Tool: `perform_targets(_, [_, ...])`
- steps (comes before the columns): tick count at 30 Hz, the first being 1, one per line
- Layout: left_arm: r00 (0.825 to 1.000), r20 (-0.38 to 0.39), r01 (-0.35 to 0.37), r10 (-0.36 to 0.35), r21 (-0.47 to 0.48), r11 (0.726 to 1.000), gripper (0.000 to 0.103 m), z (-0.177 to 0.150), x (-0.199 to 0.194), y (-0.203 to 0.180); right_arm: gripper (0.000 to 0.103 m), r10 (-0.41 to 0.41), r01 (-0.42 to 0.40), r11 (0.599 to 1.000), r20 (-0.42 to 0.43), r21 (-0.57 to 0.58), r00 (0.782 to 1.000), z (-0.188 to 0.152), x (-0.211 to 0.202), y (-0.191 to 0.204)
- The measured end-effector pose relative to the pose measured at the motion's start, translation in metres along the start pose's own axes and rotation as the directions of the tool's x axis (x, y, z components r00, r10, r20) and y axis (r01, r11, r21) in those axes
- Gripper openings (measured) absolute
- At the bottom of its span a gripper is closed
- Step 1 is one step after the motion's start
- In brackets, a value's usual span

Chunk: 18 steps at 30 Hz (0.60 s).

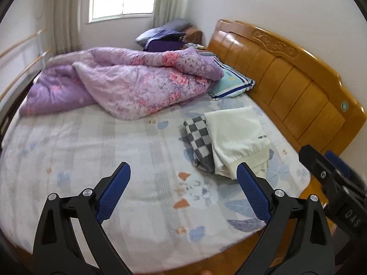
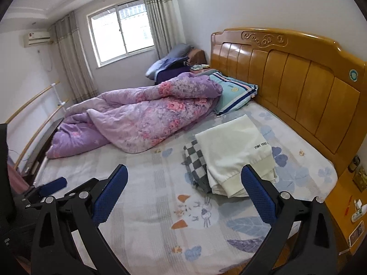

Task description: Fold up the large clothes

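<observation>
Left hand-held gripper (image 1: 183, 178): I see it spread wide, holding nothing, above the bed (image 1: 91, 142).
Right hand-held gripper (image 2: 184, 178): likewise wide and empty.
Clothes: folded cream garment (image 2: 234, 151) lies on the checkered garment (image 2: 195, 162), near the headboard (image 2: 298, 87).
Quilt (image 2: 142, 119): I see it bunched beside the pillow (image 2: 236, 94).

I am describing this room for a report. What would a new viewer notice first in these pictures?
First, the crumpled purple floral quilt heaped across the far half of the bed. Next, the tall orange wooden headboard on the right. In front of it, a folded white garment lies on a checkered cloth, beyond the open left gripper and right gripper.
</observation>
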<state>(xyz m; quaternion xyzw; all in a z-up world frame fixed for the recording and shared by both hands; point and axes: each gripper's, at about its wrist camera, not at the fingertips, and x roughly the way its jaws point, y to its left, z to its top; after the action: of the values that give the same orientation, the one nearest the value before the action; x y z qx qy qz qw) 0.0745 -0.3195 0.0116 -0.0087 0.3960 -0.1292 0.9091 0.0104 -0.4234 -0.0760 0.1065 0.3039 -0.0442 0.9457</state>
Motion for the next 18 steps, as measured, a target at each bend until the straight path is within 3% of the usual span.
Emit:
perform_targets(3, [1.0, -0.007, -0.023, 0.023, 0.076, 0.997, 0.094, 0.01, 0.016, 0.007, 0.095, -0.041, 0.041, 0.999, 0.0, 0.005, 0.999, 0.002, 0.018, 0.009])
perform_targets(10, [0.999, -0.038, 0.019, -0.014, 0.123, 0.992, 0.094, 0.027, 0.044, 0.024, 0.095, -0.092, 0.093, 0.995, -0.022, 0.029, 0.995, 0.004, 0.042, 0.023])
perform_targets(18, [0.996, -0.069, 0.059, -0.048, 0.154, 0.986, 0.094, 0.037, 0.066, 0.013, 0.095, -0.093, 0.096, 0.995, -0.071, 0.035, 0.993, 0.014, 0.066, 0.011])
